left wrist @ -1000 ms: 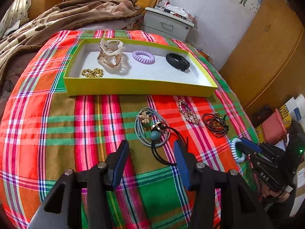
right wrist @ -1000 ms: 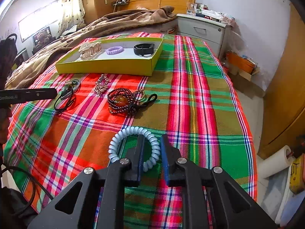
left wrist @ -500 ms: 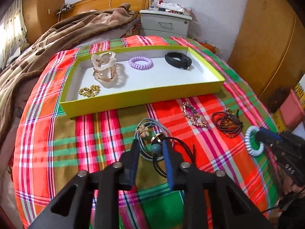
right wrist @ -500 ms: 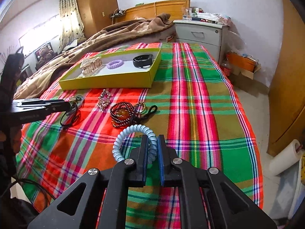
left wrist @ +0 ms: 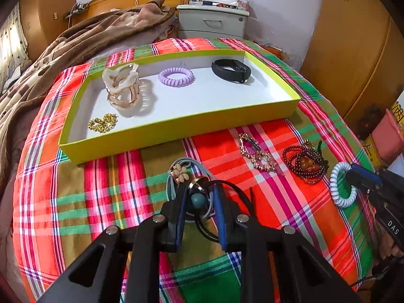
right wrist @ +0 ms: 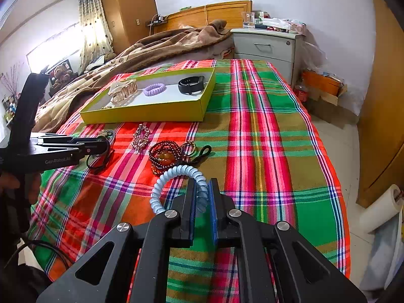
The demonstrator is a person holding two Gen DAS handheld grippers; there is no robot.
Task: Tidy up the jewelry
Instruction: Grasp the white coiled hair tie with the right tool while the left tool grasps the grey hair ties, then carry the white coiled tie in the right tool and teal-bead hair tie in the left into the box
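The left gripper (left wrist: 199, 202) has just been closing, its 2 fingers narrow around tangled hair ties (left wrist: 188, 176) on the plaid cloth (left wrist: 101, 189). At 3 o'clock, the right gripper (right wrist: 202, 197) clamps a pale-blue coil hair tie (right wrist: 176, 171). At 12 o'clock lies the yellow tray (left wrist: 176, 128).

Both grippers, left gripper (left wrist: 199, 203) and right gripper (right wrist: 202, 197), were black angular frames with silver screws, blue pads and white lettering; a black cable trailed lower left.
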